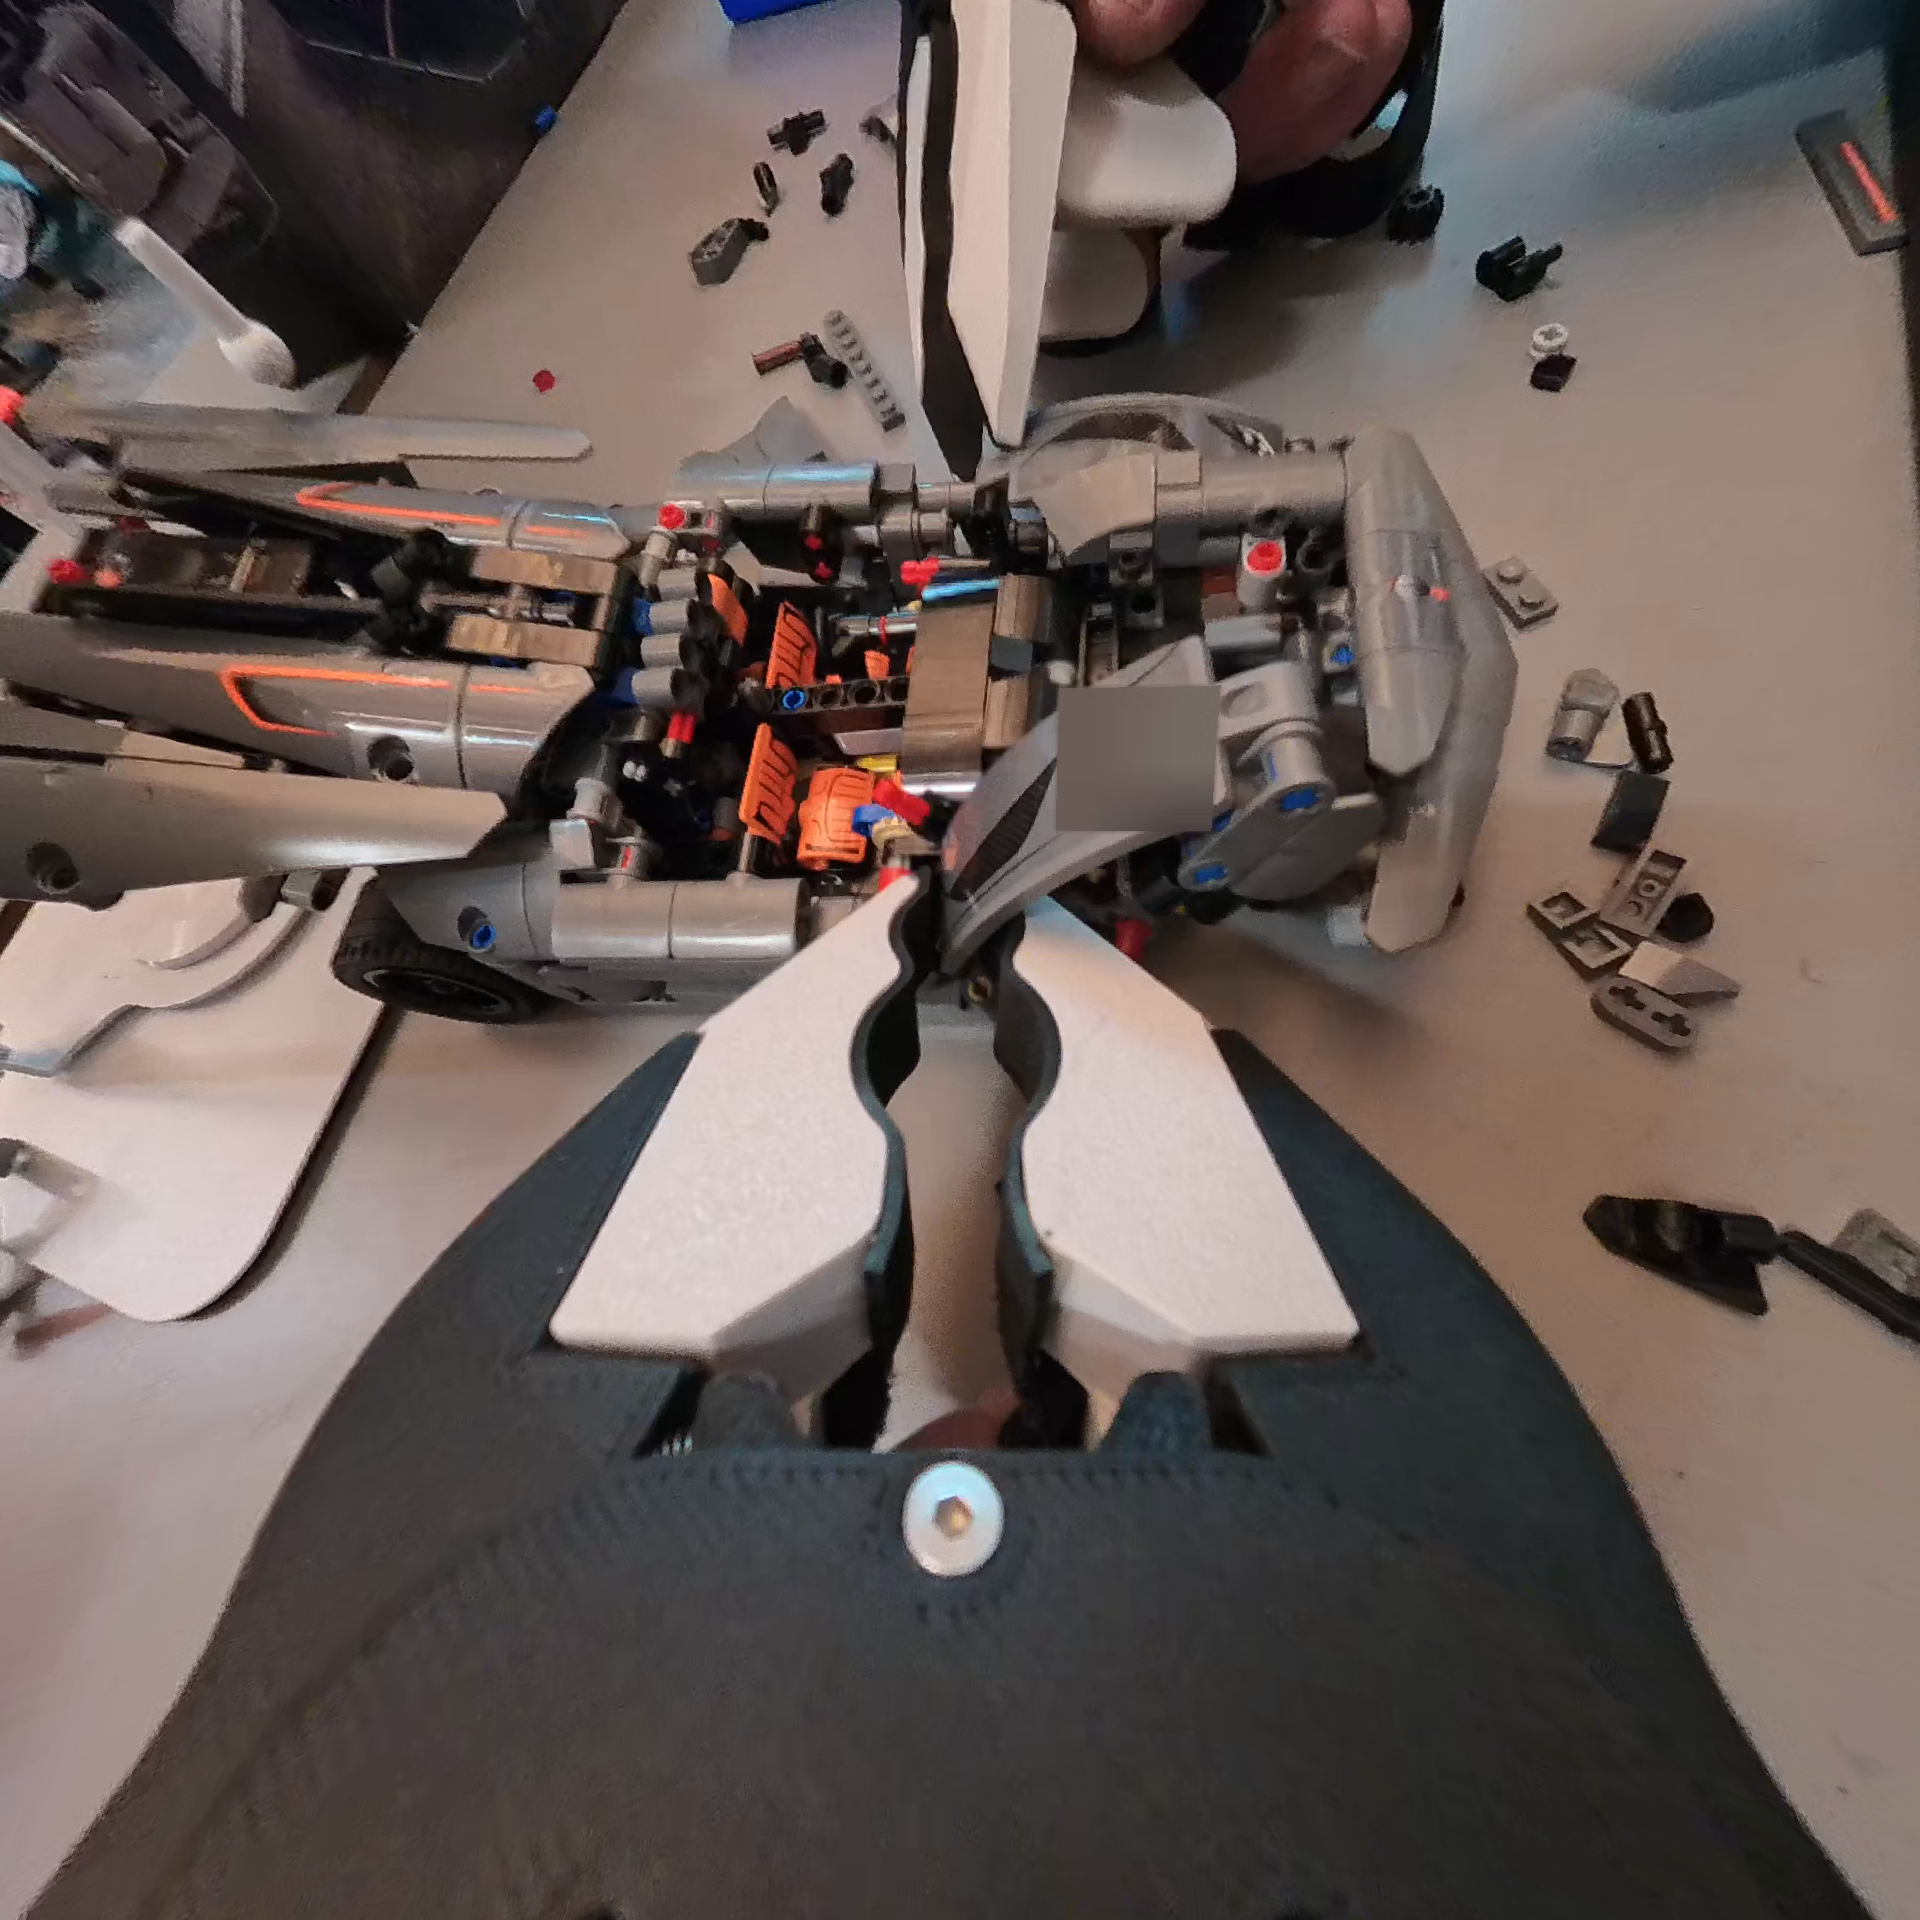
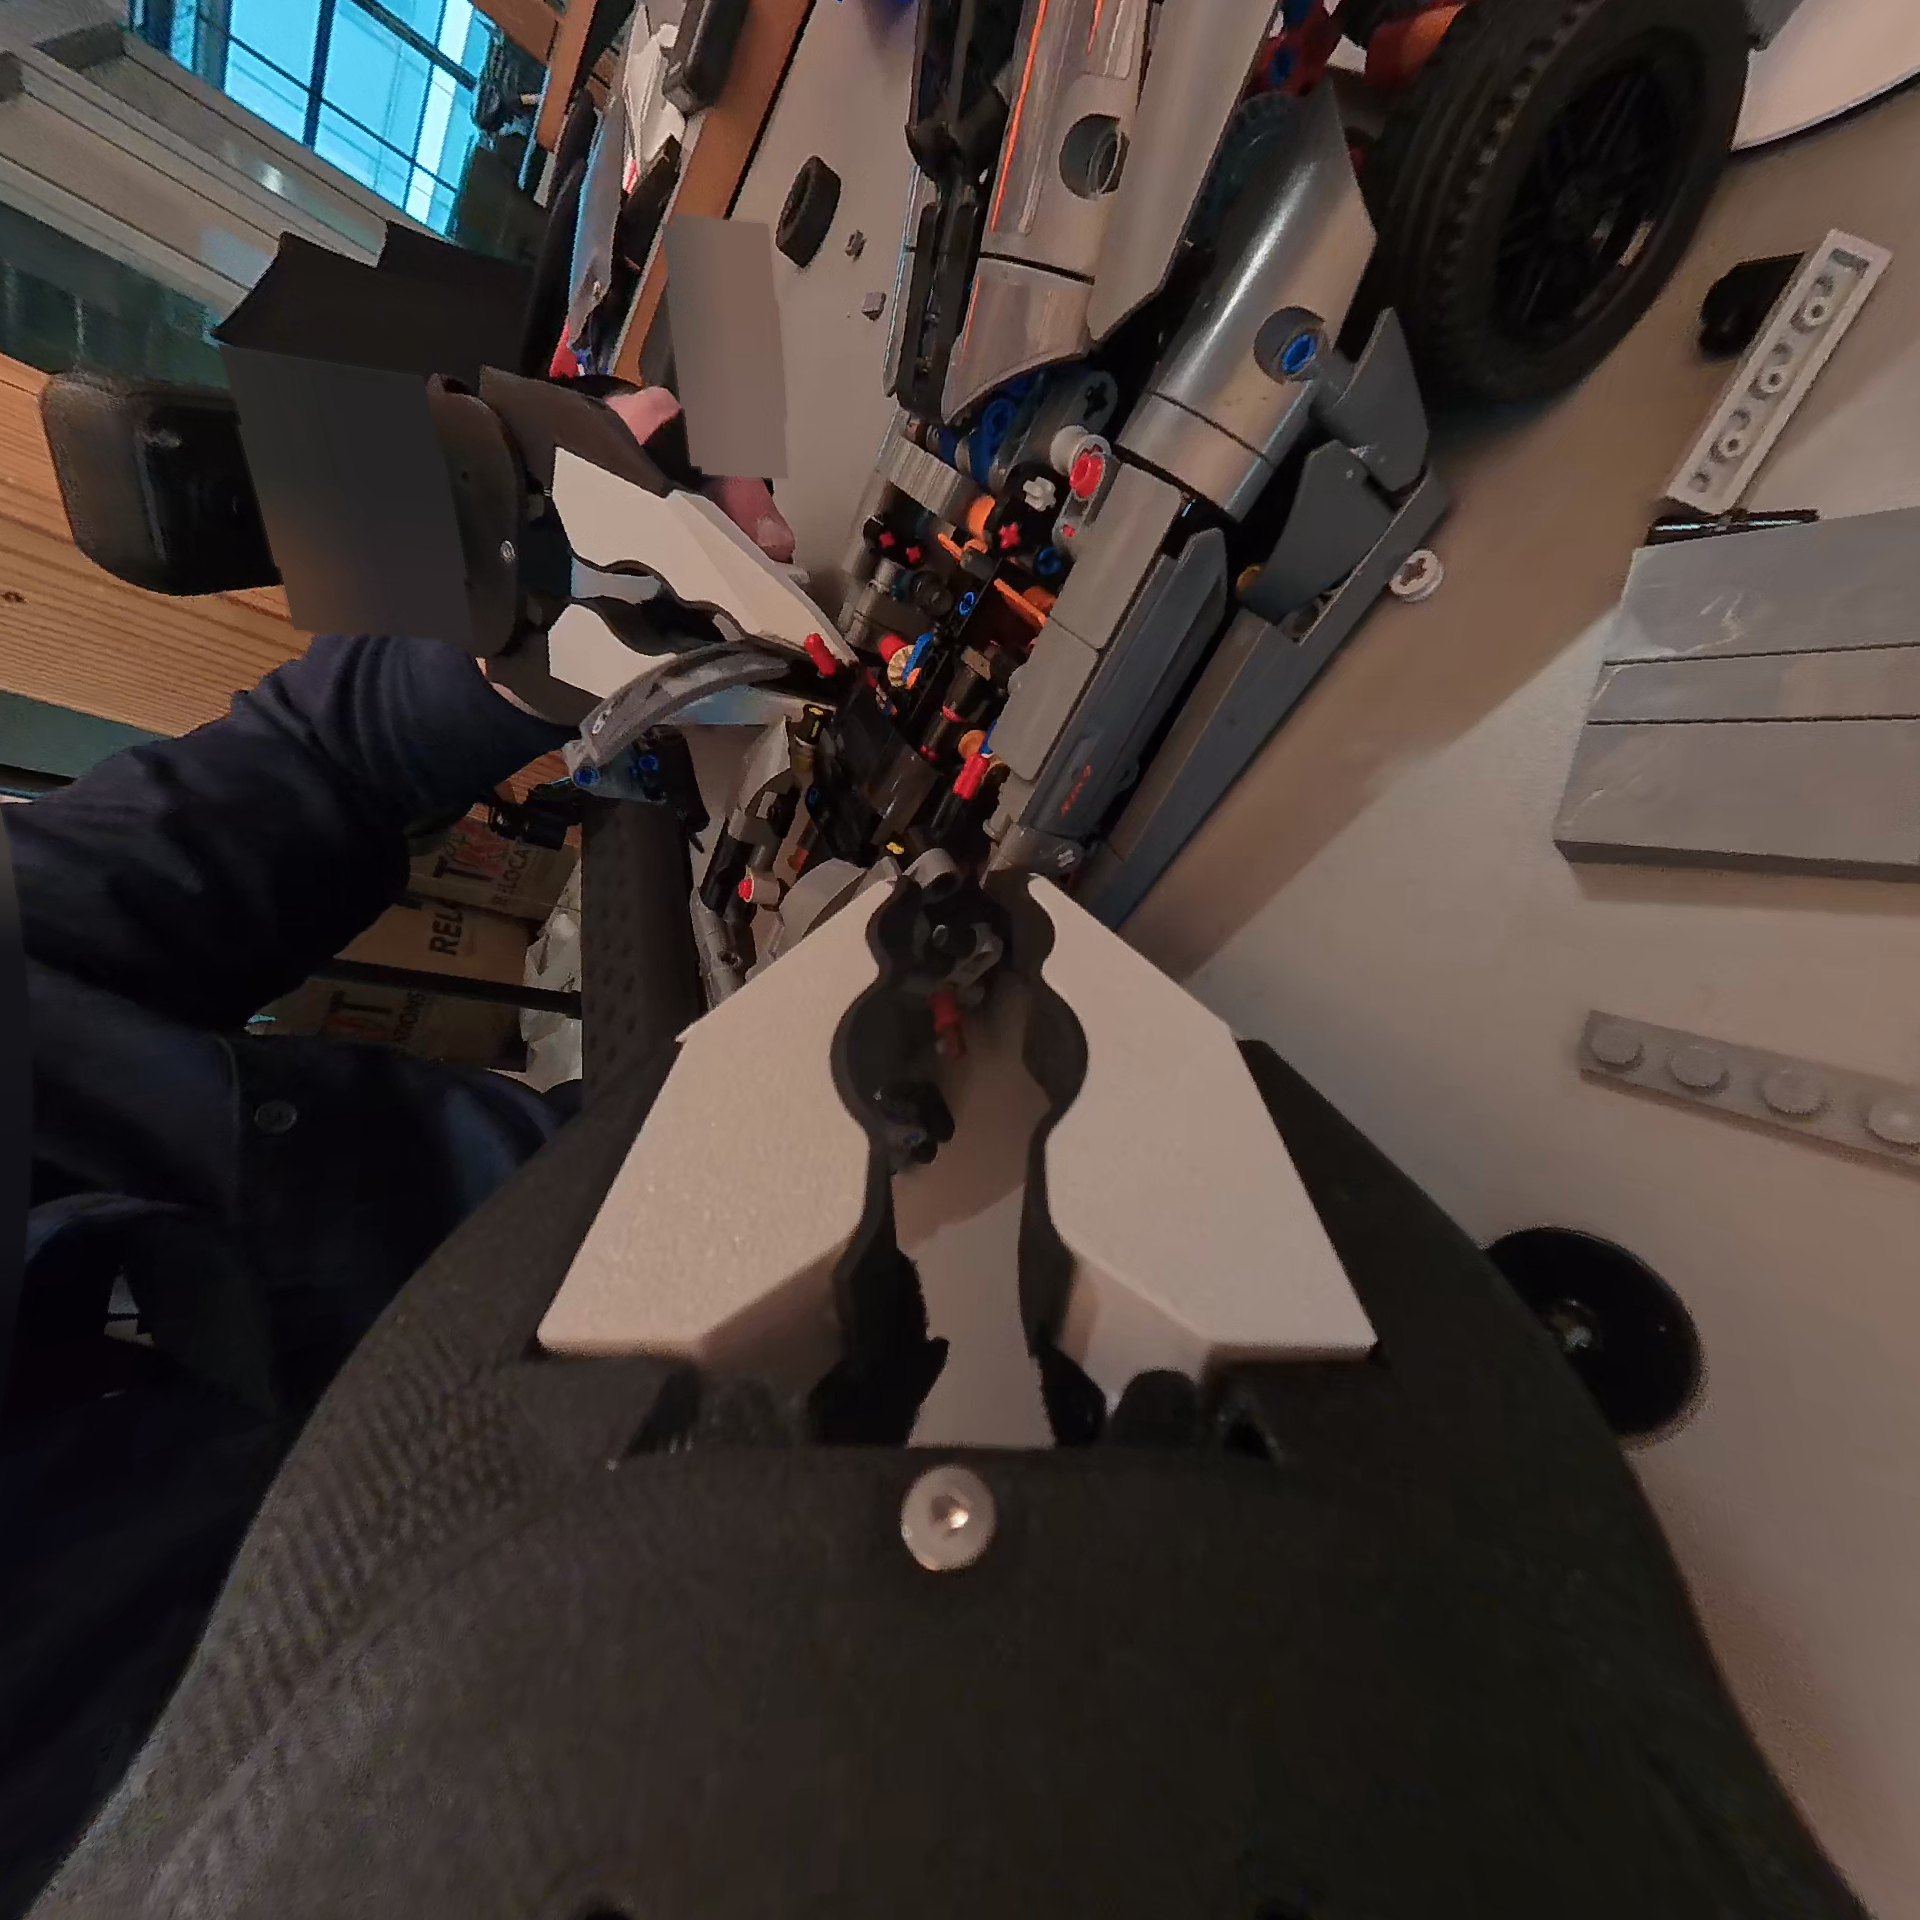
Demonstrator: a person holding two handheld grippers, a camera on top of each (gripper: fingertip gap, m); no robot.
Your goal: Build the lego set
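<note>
Two wrist views examined, left first.

Left wrist view: the left gripper (image 1: 961, 914) has its jaws nearly closed, pinching the lower edge of a curved grey panel (image 1: 1003, 821) that arches up toward 12 o'clock over the cockpit. The grip appears intended to steady or seat this panel on the lego car (image 1: 727, 665), which lies across the middle of the frame on the pale table (image 1: 1351, 1091). Bodywork is smooth glossy grey with orange striping; the open interior shows orange seats and red and blue pins. One black treaded wheel (image 1: 436, 971) sits at 9 o'clock of the fingertips. Loose parts (image 1: 1631, 935), dark grey and black, are scattered at 3 o'clock. The right gripper (image 1: 977, 239) comes in from 12 o'clock, fingers matte white with black wavy liners.

Right wrist view: the right gripper (image 2: 961, 904) is narrowly parted, its tips closed round a small grey-and-black connector cluster at the car's near end, judged to be bracing the model. The left gripper (image 2: 686, 592) stands at 10 o'clock, holding the curved panel (image 2: 665, 681). Grey flat plates (image 2: 1756, 707) lie at 3 o'clock, a studded strip (image 2: 1756, 1086) just below them.
</note>
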